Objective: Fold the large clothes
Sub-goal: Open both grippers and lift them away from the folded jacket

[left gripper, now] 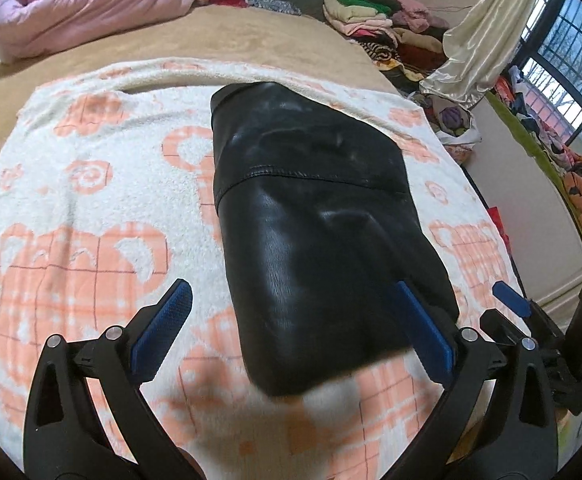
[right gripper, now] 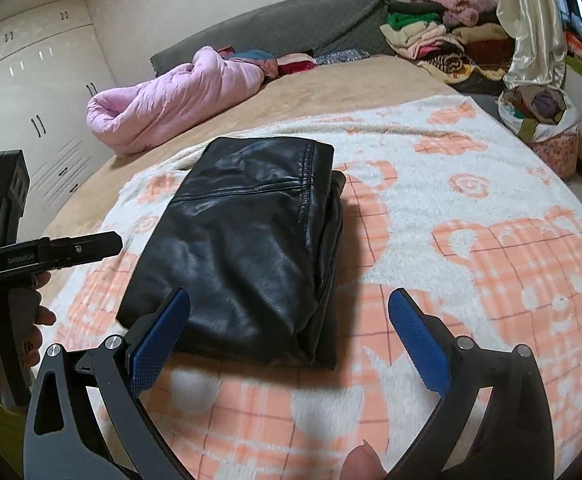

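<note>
A black leather garment (left gripper: pixel 311 208) lies folded into a thick rectangle on a white and orange patterned blanket (left gripper: pixel 83 208). It also shows in the right wrist view (right gripper: pixel 243 240), on the blanket (right gripper: pixel 471 208). My left gripper (left gripper: pixel 291 292) is open and empty above the garment's near end, its right blue pad (left gripper: pixel 423 328) over the leather. My right gripper (right gripper: pixel 291 300) is open and empty, above the garment's near right corner. The right gripper's blue tip (left gripper: pixel 509 298) shows in the left wrist view. The left gripper's body (right gripper: pixel 51 252) shows at the left of the right wrist view.
A rolled pink quilt (right gripper: pixel 171 100) lies on the tan bed at the back left. Stacks of folded clothes (right gripper: pixel 439 40) sit at the back right beside a cream curtain (right gripper: pixel 531 20). A bag of clothes (right gripper: pixel 543 120) stands by the bed's right edge. White wardrobes (right gripper: pixel 31 80) stand left.
</note>
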Tool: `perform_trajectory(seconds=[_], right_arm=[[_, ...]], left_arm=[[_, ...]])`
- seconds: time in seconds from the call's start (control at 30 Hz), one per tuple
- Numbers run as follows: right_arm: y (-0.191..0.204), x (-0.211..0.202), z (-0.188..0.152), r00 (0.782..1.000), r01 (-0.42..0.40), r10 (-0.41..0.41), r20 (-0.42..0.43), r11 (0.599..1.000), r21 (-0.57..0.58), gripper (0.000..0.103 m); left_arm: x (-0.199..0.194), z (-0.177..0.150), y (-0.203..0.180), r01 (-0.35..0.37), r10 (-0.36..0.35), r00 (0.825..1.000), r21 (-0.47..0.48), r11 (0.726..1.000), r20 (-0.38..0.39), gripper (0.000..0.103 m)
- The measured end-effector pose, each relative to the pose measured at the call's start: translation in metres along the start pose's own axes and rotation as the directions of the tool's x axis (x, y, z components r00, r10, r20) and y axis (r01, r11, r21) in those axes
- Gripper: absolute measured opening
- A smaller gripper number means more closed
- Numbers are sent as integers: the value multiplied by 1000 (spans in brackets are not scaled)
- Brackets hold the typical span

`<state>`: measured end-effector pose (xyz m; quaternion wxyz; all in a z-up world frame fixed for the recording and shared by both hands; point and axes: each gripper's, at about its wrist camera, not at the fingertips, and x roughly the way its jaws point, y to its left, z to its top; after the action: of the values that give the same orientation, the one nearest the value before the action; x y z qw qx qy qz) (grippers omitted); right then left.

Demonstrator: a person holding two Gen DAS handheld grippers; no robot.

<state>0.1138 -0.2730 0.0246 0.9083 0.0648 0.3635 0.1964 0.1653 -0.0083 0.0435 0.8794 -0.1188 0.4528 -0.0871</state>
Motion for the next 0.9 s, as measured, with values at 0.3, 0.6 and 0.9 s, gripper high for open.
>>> perform_trajectory(seconds=[0.3, 0.6, 0.9], right_arm=[[25, -34, -23, 999, 20, -17, 49, 998, -64, 99], [39, -61, -46, 992, 63, -55, 111, 996, -67, 99], [51, -74, -72, 980, 113, -95, 175, 989, -97, 99]], left_arm=[[-28, -35, -9, -3, 1, 999, 39, 999, 46, 94], [-41, -68, -14, -2, -1, 998, 47, 999, 60, 94], [-54, -112, -7, -75, 68, 988, 46, 996, 140, 94]])
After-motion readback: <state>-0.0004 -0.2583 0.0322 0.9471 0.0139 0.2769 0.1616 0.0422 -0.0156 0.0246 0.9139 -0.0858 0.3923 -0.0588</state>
